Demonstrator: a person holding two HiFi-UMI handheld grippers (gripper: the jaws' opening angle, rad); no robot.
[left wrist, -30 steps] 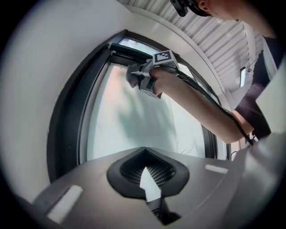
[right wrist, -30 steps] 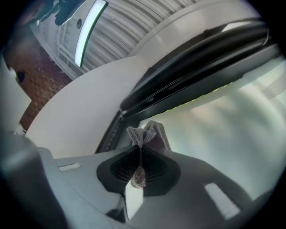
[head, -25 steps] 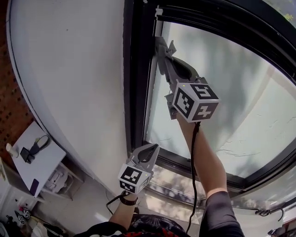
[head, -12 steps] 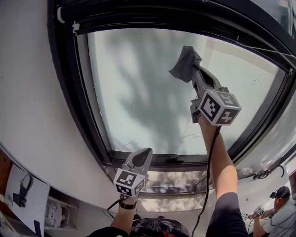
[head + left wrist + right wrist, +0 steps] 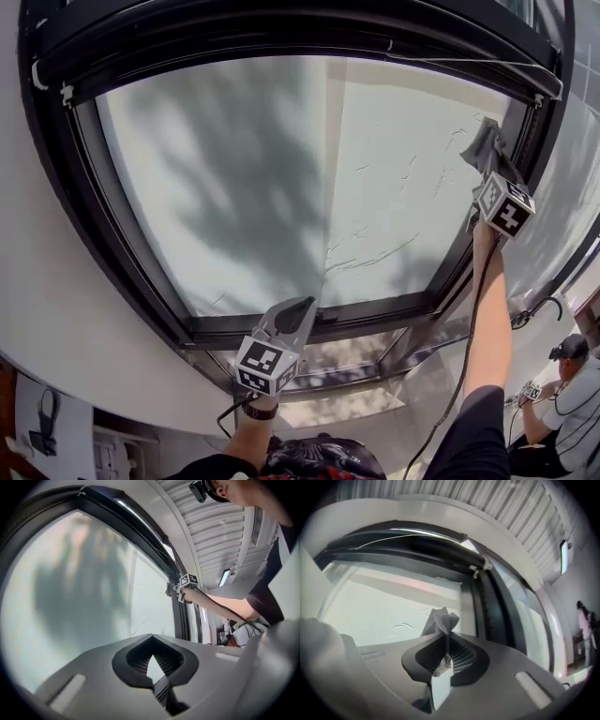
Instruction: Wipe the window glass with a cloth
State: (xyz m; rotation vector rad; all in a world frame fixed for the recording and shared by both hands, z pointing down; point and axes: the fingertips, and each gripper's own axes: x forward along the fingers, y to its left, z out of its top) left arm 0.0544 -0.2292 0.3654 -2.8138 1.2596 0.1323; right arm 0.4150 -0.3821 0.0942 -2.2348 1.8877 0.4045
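Observation:
The window glass (image 5: 309, 169) is a large frosted pane in a black frame (image 5: 122, 244). A grey cloth (image 5: 486, 145) is pressed on the pane's far right edge, beside the frame, with my right gripper (image 5: 488, 161) shut on it. In the right gripper view the cloth (image 5: 440, 619) sticks out bunched between the jaws of the right gripper (image 5: 447, 637), against the glass (image 5: 384, 606). My left gripper (image 5: 298, 311) hangs below the pane at the bottom frame, shut and empty. The left gripper view shows that gripper (image 5: 151, 638) closed, with the right gripper (image 5: 183, 582) far off.
A white wall (image 5: 56, 309) borders the window at left. Another glazed panel (image 5: 352, 361) lies below the bottom frame. A window handle (image 5: 530, 314) juts out at lower right. A person (image 5: 572, 384) sits at the lower right, and a person (image 5: 583, 620) shows at the right gripper view's edge.
My right gripper has swept the cloth across the glass from the left frame to the right frame. The head view turned to follow it. The left gripper stayed low, shut.

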